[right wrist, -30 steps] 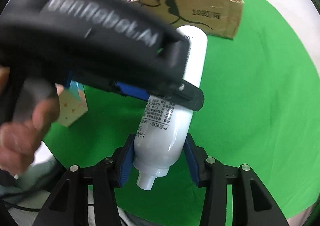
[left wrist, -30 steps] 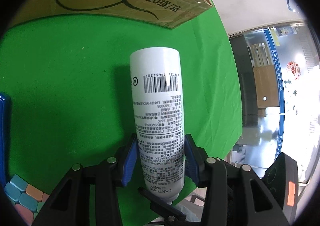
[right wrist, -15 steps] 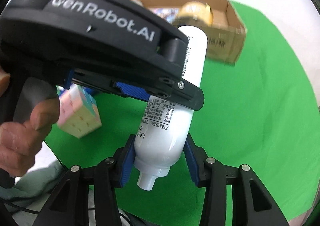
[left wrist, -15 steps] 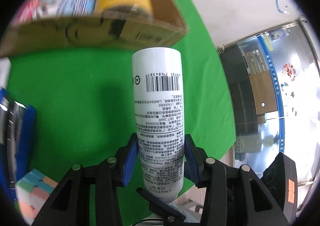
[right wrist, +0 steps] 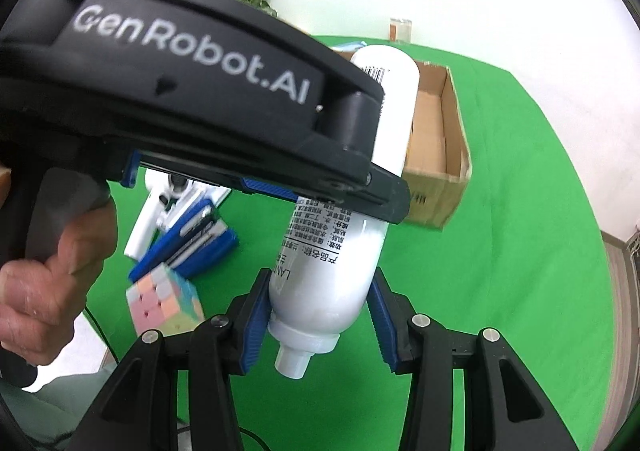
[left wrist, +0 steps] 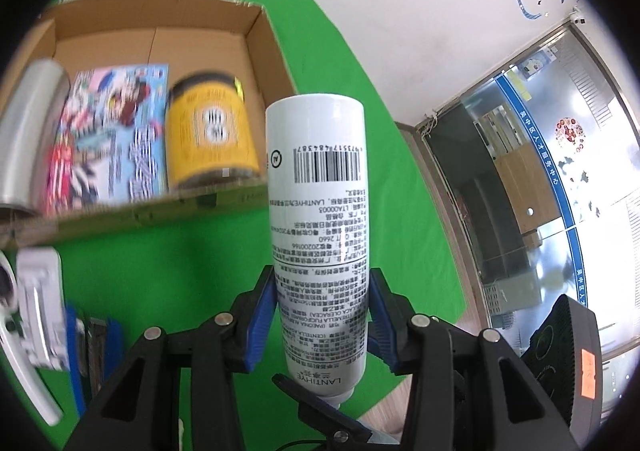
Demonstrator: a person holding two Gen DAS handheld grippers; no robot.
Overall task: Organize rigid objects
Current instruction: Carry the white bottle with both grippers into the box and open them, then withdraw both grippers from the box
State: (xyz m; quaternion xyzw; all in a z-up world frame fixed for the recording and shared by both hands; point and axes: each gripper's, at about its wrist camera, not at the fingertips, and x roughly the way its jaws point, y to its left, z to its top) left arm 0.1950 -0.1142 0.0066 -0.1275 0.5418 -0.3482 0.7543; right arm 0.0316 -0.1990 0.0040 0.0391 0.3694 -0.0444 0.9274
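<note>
A white printed bottle (left wrist: 318, 219) is held in the air by my left gripper (left wrist: 320, 315), whose blue pads are shut on its lower body. In the right wrist view the same bottle (right wrist: 324, 271) sits between my right gripper's (right wrist: 320, 315) blue pads; the left pad touches it, the right pad shows a small gap. The left gripper's black body (right wrist: 180, 83) crosses above. The open cardboard box (left wrist: 256, 31) lies ahead on the green cloth, holding a yellow jar (left wrist: 208, 135), a colourful packet (left wrist: 108, 139) and a silver roll (left wrist: 28, 131).
On the green cloth (right wrist: 520, 211) left of the bottle lie a pastel puzzle cube (right wrist: 164, 303), a blue stapler (right wrist: 192, 243) and a white tool (right wrist: 160, 207). The box (right wrist: 440, 155) stands behind the bottle. The table's edge runs at the right, by a glass door (left wrist: 540, 171).
Both grippers and the bottle have risen and tilted, so the inside of the box now shows. The right gripper's right pad now stands slightly off the bottle.
</note>
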